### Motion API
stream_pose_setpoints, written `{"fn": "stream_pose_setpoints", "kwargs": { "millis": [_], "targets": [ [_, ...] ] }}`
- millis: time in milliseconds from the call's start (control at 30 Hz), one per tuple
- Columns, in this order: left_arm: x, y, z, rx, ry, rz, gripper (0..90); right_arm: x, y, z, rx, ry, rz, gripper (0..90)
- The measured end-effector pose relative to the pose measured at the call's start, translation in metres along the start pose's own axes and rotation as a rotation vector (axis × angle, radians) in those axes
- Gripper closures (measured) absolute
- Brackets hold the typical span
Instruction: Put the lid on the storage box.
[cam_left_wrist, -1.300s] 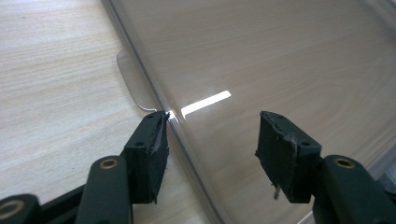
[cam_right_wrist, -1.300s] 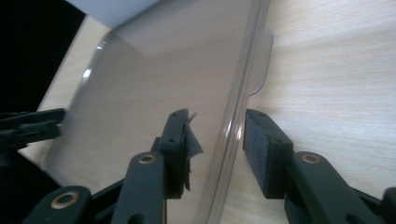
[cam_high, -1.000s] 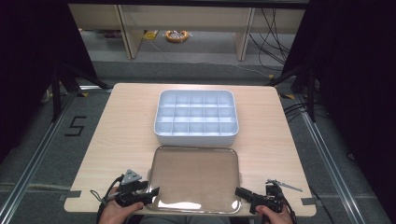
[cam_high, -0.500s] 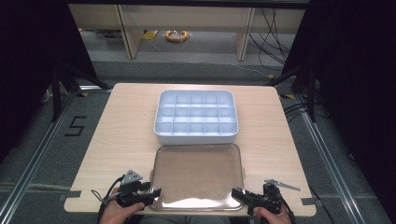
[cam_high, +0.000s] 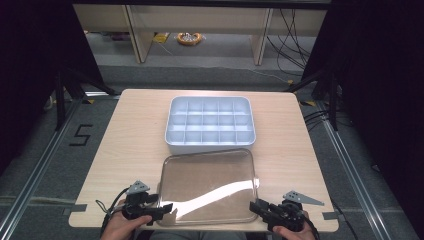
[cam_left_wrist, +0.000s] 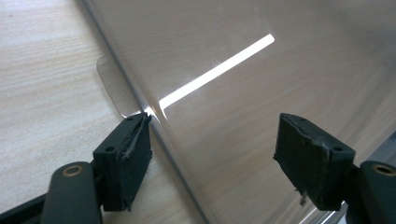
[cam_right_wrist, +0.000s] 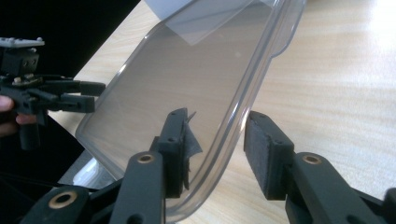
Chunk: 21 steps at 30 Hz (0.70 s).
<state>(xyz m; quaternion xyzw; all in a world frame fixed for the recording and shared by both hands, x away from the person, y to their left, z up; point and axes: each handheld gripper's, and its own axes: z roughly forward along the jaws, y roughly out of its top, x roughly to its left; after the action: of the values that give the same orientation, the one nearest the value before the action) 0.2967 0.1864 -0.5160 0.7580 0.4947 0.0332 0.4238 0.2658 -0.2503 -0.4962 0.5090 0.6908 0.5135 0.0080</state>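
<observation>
— What is the left gripper (cam_left_wrist: 212, 154) doing?
— Its two black jaws are wide apart. One jaw sits just outside the edge of the clear, see-through plastic lid (cam_left_wrist: 261, 84), next to a little tab on that edge. The other jaw is over the lid. They are not pinching it.

— And the right gripper (cam_right_wrist: 217, 154)?
— Its jaws are apart too. The rim of the clear lid runs up between them. One jaw is inside the rim and one is outside. I cannot tell if a pad touches the rim.

— Where is the lid?
— From the high view it lies on the pale wooden worktop (cam_high: 125, 145), at the near edge, between the two grippers. The left gripper (cam_high: 165, 207) is at its near left corner and the right gripper (cam_high: 254, 207) is at its near right corner. A bright stripe of light shines across it.

— What is behind the lid?
— A white plastic tray with many small square boxes (cam_high: 210, 125). It is just beyond the far edge of the lid.
</observation>
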Motion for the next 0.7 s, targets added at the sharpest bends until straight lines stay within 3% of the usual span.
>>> {"fn": "stream_pose_setpoints", "kwargs": {
  "millis": [100,167,233,267,300,333,433,467,533,567,633,667,700],
  "targets": [
    [0.002,0.001,0.0,-0.003,0.005,-0.009,26.5,0.008,0.002,-0.004,0.01,-0.003,-0.018,62.0],
    [0.002,0.001,-0.001,0.004,0.005,-0.006,26.8,0.006,0.003,-0.003,-0.005,0.006,-0.044,62.3],
    [0.005,0.002,-0.001,-0.003,0.004,-0.013,32.8,0.004,0.003,-0.005,-0.012,0.027,-0.043,62.5],
    [0.007,0.002,-0.002,-0.004,-0.007,-0.031,32.8,0.004,0.003,-0.005,-0.012,0.027,-0.043,62.5],
    [0.01,0.002,-0.003,-0.011,-0.026,-0.087,32.8,0.002,0.002,-0.003,-0.021,0.02,-0.061,62.5],
    [0.012,0.003,-0.003,-0.015,-0.033,-0.102,32.7,0.002,0.002,-0.003,-0.017,0.016,-0.066,62.4],
    [0.013,0.003,-0.003,-0.013,-0.034,-0.093,32.6,0.007,0.004,-0.005,-0.021,0.025,-0.091,62.3],
    [0.013,0.003,-0.003,-0.011,-0.035,-0.09,32.6,0.01,0.004,-0.006,-0.016,0.025,-0.063,62.3],
    [0.013,0.003,-0.003,-0.009,-0.039,-0.091,32.1,0.011,0.004,-0.007,-0.007,0.016,-0.058,62.3],
    [0.014,0.004,-0.003,-0.017,-0.04,-0.116,32.3,0.009,0.004,-0.006,-0.019,0.024,-0.086,62.2],
    [0.015,0.004,-0.003,-0.015,-0.036,-0.12,32.8,0.01,0.003,-0.005,-0.022,0.035,-0.073,62.2],
    [0.015,0.004,-0.003,-0.017,-0.032,-0.118,33.0,0.007,0.003,-0.005,-0.032,0.038,-0.12,62.1],
    [0.015,0.004,-0.003,-0.024,-0.03,-0.135,33.8,0.009,0.003,-0.005,-0.028,0.034,-0.12,62.1]
  ]
}}
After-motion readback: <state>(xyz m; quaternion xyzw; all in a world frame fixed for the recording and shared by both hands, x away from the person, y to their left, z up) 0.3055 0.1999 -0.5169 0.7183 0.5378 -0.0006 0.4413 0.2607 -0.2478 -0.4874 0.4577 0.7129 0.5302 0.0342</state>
